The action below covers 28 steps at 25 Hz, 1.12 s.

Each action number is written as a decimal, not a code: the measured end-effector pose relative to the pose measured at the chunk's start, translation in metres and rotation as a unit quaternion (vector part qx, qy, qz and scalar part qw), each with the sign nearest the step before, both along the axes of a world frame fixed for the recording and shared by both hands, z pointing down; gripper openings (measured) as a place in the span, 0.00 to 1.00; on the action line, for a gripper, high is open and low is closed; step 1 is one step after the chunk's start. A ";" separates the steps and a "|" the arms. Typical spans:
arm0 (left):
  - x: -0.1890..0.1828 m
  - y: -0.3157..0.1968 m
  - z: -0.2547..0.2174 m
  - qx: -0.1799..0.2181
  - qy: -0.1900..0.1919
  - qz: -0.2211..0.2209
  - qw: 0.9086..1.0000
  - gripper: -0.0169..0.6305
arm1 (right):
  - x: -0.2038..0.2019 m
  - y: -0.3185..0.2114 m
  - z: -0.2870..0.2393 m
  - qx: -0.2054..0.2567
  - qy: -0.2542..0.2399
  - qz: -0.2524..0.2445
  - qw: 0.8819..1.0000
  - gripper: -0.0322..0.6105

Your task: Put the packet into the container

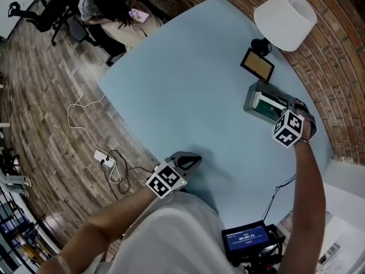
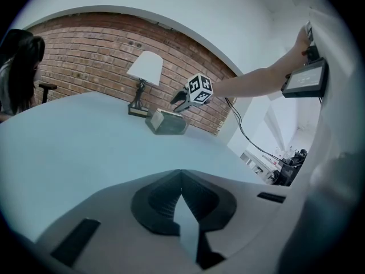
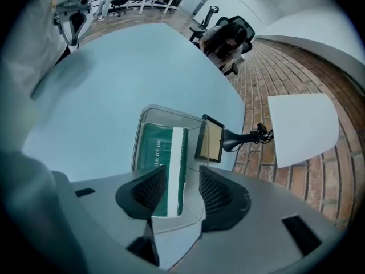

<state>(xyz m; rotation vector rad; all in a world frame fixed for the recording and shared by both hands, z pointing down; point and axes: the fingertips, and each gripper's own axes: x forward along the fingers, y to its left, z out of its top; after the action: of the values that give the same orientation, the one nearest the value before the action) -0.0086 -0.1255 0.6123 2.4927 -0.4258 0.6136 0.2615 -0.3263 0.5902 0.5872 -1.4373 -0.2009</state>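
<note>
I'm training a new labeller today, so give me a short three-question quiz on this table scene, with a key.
1. True or false: the packet lies on the table outside the container.
2. What stands near the container? A) a lamp B) a mug C) a laptop
3. Fill in: the ___ gripper hangs over the container, fingers apart.
Key: 1 false, it is inside the container. 2 A. 3 right: the right gripper has the packet between its fingers, and the left gripper is shut and empty.
</note>
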 end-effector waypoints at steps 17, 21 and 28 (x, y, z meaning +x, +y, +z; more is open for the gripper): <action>0.004 -0.013 -0.046 0.067 -0.001 -0.013 0.998 0.04 | 0.010 0.054 -0.091 0.155 -0.191 0.134 0.960 0.07; 0.004 -0.014 -0.056 0.080 -0.001 -0.021 0.997 0.04 | 0.009 0.085 -0.105 0.179 -0.287 0.188 0.922 0.07; 0.010 -0.010 -0.072 0.101 -0.002 -0.013 0.995 0.04 | -0.001 0.141 -0.123 0.209 -0.404 0.224 0.862 0.07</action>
<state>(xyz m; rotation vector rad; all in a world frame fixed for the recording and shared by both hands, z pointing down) 0.0016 -0.1358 0.5407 2.6721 -0.5454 0.5915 0.2607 -0.1856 0.4676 1.4708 -2.0189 0.1383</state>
